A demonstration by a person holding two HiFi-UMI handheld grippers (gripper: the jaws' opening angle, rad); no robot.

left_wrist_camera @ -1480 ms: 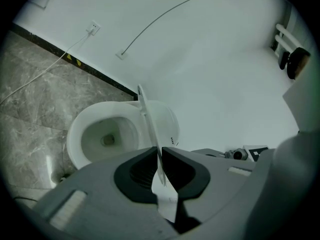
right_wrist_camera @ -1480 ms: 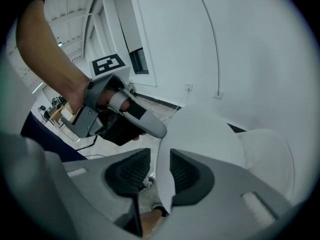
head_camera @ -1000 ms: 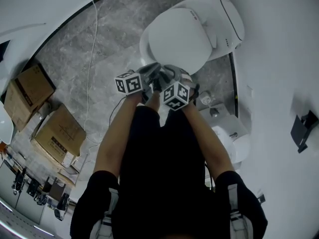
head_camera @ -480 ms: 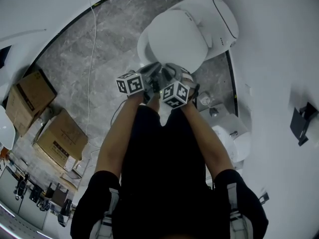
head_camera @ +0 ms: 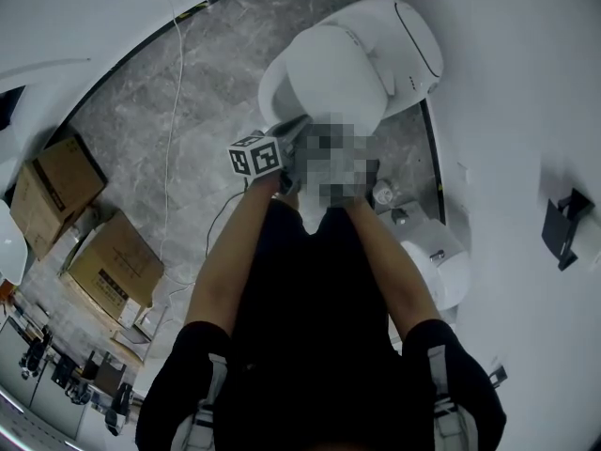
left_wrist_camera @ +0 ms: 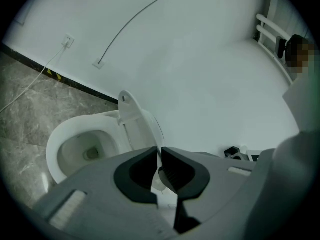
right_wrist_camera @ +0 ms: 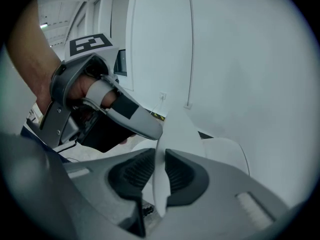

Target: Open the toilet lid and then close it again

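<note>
White oval plastic toilet lid (head_camera: 333, 73) has tipped up off the white ceramic bowl (left_wrist_camera: 85, 149) vs a sec ago: more rim shows beside it in head view. Grey left gripper (left_wrist_camera: 160, 151) & grey right gripper (right_wrist_camera: 161, 156) have both come up w/ its front edge, closer to the toilet. Right gripper's jaws have just been closing, lid edge between them; pads prob. press it now, hard to be sure.

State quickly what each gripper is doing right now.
Left gripper: closed on the toilet lid edge.
Right gripper: jaws just closing, clamped on the toilet lid.
</note>
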